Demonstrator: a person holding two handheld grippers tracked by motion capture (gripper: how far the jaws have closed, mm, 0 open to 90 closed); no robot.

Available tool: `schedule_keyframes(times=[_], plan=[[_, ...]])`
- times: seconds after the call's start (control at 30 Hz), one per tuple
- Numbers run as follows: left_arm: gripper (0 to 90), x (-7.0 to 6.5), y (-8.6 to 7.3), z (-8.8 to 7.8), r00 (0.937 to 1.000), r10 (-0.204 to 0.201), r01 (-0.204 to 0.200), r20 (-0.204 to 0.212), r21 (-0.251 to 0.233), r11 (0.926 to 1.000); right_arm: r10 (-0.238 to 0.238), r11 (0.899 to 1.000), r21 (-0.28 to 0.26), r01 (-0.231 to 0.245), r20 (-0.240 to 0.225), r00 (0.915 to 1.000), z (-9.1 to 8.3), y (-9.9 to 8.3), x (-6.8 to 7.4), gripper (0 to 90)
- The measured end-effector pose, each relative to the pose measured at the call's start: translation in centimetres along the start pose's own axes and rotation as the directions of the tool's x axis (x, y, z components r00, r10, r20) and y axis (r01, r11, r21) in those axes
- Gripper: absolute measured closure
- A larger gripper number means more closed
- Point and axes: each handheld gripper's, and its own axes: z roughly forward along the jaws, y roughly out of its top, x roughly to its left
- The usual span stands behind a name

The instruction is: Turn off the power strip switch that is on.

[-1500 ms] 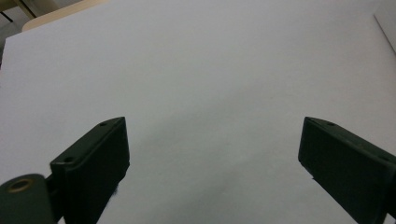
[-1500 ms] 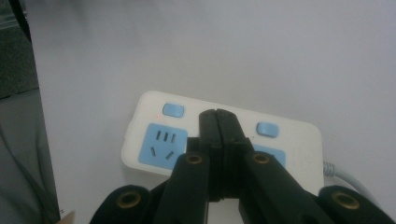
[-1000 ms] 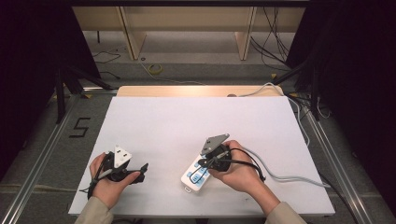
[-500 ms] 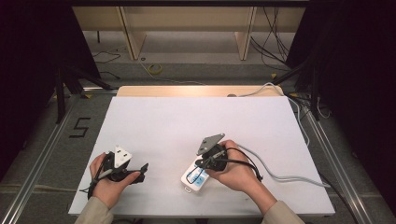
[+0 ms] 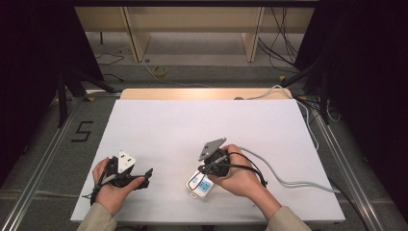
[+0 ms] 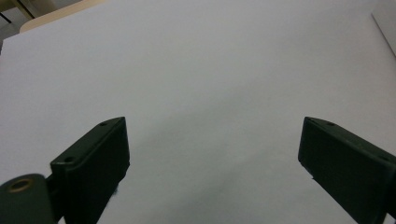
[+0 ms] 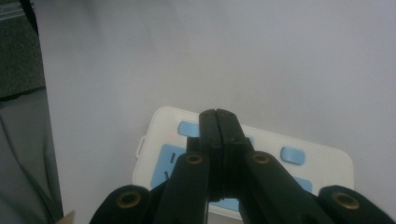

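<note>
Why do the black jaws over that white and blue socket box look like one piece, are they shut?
Yes, shut: the right gripper has its two jaws pressed flat together, nothing between them, above the power strip.

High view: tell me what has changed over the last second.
Very little. The right gripper eased slightly toward the near edge over the white and blue power strip, jaws shut throughout and holding nothing. The power strip stayed where it lay on the white table. The left gripper kept still at the near left; the left gripper view shows its jaws open with nothing between them.
</note>
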Motion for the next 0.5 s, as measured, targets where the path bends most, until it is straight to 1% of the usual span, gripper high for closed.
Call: schedule_keyframes(times=[0.5], plan=[[8.5, -0.1, 0.02, 0.02, 1.0, -0.004, 0.004, 0.002, -0.004, 1.0, -0.008, 1.0, 0.02, 0.009, -0.012, 0.9999, 0.92, 0.56, 0.3, 90.0]])
